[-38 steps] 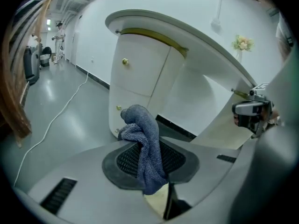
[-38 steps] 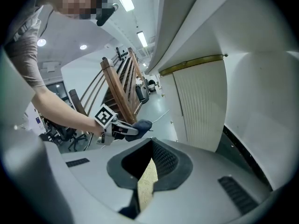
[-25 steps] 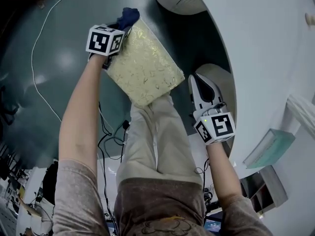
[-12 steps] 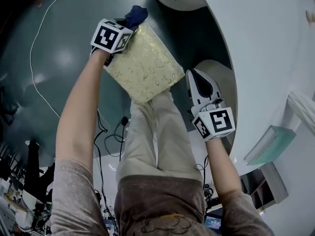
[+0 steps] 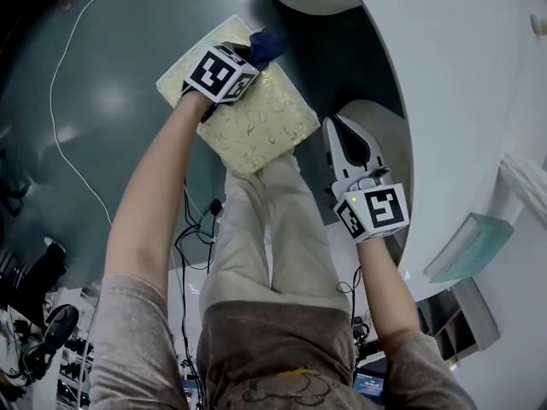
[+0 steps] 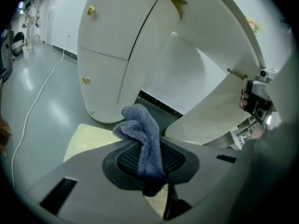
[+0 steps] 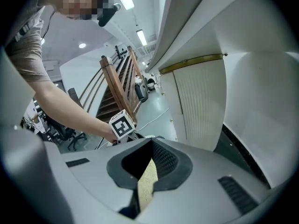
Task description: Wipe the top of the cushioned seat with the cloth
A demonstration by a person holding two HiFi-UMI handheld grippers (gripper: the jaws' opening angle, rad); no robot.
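Observation:
The cushioned seat [image 5: 261, 131] has a pale yellow patterned top and stands on the dark floor just beyond my knees. My left gripper [image 5: 248, 54] hangs over its far part, shut on a dark blue cloth [image 5: 267, 43] that sticks out past the jaws. In the left gripper view the cloth [image 6: 142, 134] is pinched between the jaws of the left gripper [image 6: 149, 160], with the seat [image 6: 88, 136] below. My right gripper [image 5: 336, 131] hovers right of the seat, jaws together and holding nothing. In the right gripper view a sliver of the seat [image 7: 147, 183] shows past the right gripper [image 7: 148, 169].
A big white curved cabinet [image 5: 453, 75] fills the right side, close to the right gripper. A white cable [image 5: 64, 84] runs over the floor at left, and black cables [image 5: 192, 237] lie by my legs [image 5: 273, 229]. A wooden staircase [image 7: 117, 85] stands farther off.
My left gripper has carried the cloth to the right, from the seat's left far corner to over its top, which uncovers the seat's left part. The right gripper has barely moved.

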